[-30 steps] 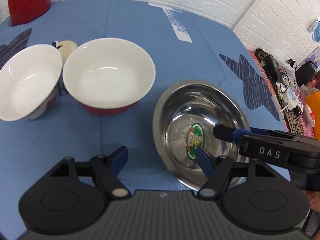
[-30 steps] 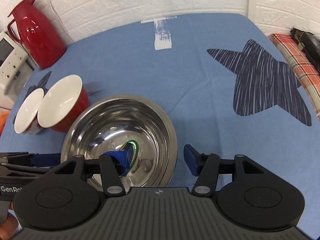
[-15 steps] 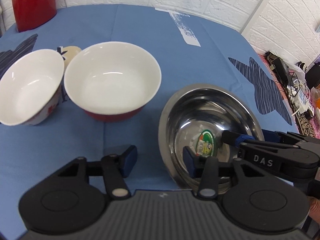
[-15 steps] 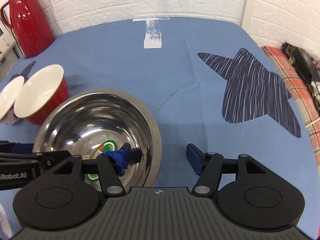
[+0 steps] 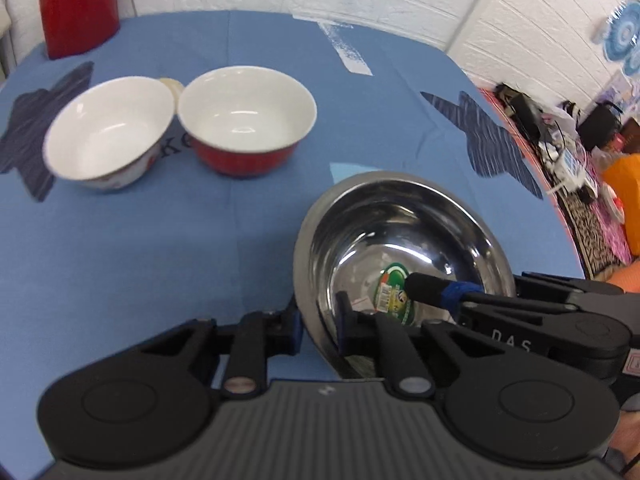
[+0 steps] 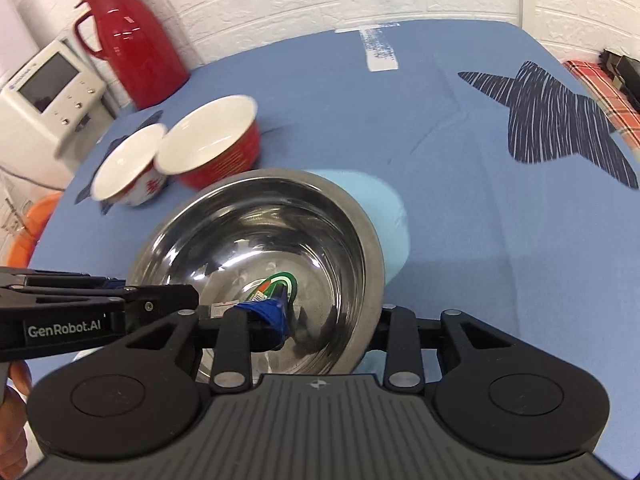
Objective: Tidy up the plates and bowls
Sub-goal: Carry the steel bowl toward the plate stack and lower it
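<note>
A steel bowl with a green sticker inside hangs tilted above a light blue plate. My left gripper is shut on its near left rim, one finger inside and one outside. My right gripper straddles the right rim with a gap still showing; its blue-taped finger hovers inside over the sticker. Farther left, a red bowl and a white bowl stand side by side and touch.
A red thermos stands at the table's far left corner, with a white appliance beyond the edge. A small cream object sits behind the two bowls. Blue cloth with dark stars covers the table; clutter lies past its right edge.
My left gripper closed on the steel bowl's rim. The bowl rose and tilted, uncovering the light blue plate under it. My right gripper's fingers drew closer around the other rim.
</note>
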`<state>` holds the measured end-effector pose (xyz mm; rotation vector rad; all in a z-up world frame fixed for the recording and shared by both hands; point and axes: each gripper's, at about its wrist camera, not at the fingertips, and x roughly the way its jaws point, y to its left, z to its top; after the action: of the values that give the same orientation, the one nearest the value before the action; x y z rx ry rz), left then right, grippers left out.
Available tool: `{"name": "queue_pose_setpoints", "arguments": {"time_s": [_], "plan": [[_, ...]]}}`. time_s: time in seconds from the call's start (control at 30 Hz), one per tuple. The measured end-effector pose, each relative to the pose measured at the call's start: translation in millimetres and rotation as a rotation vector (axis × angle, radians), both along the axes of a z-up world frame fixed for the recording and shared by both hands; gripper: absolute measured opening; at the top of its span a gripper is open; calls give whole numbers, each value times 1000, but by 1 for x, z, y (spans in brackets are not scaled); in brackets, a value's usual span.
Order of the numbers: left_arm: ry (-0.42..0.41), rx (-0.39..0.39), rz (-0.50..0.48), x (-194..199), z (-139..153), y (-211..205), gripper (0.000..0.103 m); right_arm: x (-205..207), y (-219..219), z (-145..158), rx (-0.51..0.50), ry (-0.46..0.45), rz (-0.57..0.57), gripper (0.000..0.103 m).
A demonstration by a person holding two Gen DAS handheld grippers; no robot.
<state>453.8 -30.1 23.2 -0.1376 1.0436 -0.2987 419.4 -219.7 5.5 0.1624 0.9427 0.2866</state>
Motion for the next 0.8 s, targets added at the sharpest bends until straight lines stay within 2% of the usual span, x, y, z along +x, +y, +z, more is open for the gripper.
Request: {"name": "queue_pose_setpoints", "arguments": {"time_s": [0.2,0.4,0.57,0.8], "plan": [[15,-23,-49,-82,4,16,9,-82,17,4,-14,-8,30,17],[16,-14,-113,-153,-7,24,9,-159,34,3,-77,-86,52,21],[35,-30,-147,-181,-20,27,9,-189,28,-5,-35,-83,15,22],[34,-9,-166,-203,-30,25,9,-212,27,-18,-11,-32,23,22]]}}
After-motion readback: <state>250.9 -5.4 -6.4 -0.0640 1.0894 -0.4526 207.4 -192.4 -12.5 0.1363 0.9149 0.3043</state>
